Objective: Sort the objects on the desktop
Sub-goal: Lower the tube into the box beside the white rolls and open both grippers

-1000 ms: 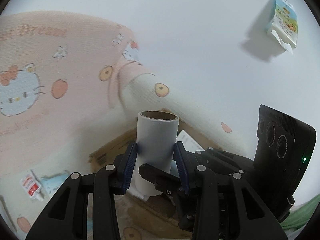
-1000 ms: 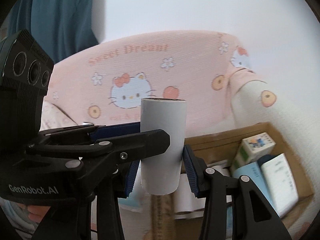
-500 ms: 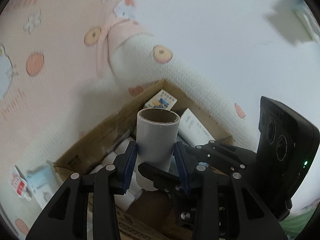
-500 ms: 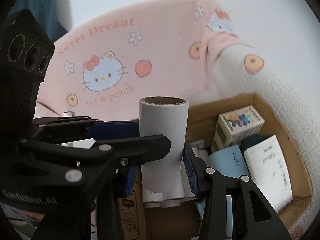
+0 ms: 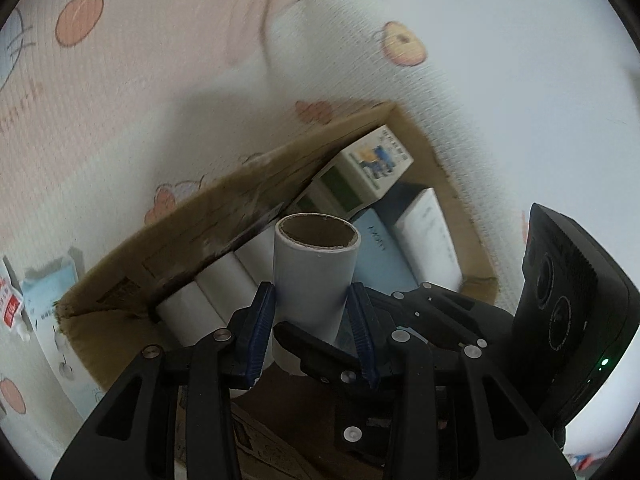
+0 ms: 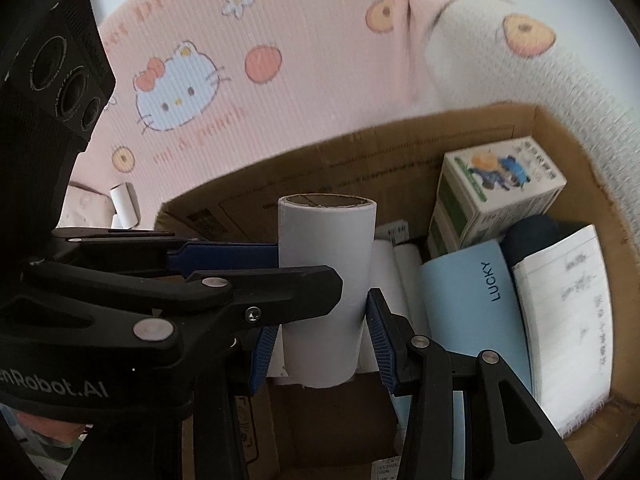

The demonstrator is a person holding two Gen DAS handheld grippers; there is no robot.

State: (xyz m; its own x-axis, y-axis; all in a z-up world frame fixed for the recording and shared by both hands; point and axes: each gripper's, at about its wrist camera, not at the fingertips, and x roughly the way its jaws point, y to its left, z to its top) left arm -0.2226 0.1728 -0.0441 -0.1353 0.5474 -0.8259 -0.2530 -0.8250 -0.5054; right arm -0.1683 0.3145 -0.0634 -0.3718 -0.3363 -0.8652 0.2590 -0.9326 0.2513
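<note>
1. The left gripper [image 5: 312, 332] pinches a white paper roll [image 5: 316, 276] between its blue-padded fingers [image 5: 258, 328]; the roll stands upright, its brown cardboard core open at the top.
2. The right gripper [image 6: 320, 344] clamps the same roll [image 6: 326, 292] lower down, one blue pad on each side. A finger of the left gripper crosses in front of the roll in the right wrist view, so both tools grip it at once.
3. The roll hangs over an open cardboard box [image 5: 224, 208], just above the things inside it.
4. Directly behind and to the left of the left fingers, more white rolls [image 5: 212, 292] lie on their sides along the box wall.
5. Beyond the roll, to the right of the right fingers, a small printed carton [image 6: 496, 184] with green panels leans in the far corner of the box [image 6: 400, 148].
6. Nearer, also right of those fingers, a light blue packet [image 6: 472, 300] marked "LUCKY" lies beside a white lined notepad [image 6: 568, 320]; a dark rounded thing [image 6: 532, 236] sits between the carton and the notepad, too hidden to identify.
7. Past the box spreads a pink and white cloth [image 6: 280, 20] printed with a cartoon cat [image 6: 180, 88] and round fruit.
8. Left of the left fingers, outside the box, lies a pale blue packet [image 5: 48, 300] with a small red and white item at its edge.
</note>
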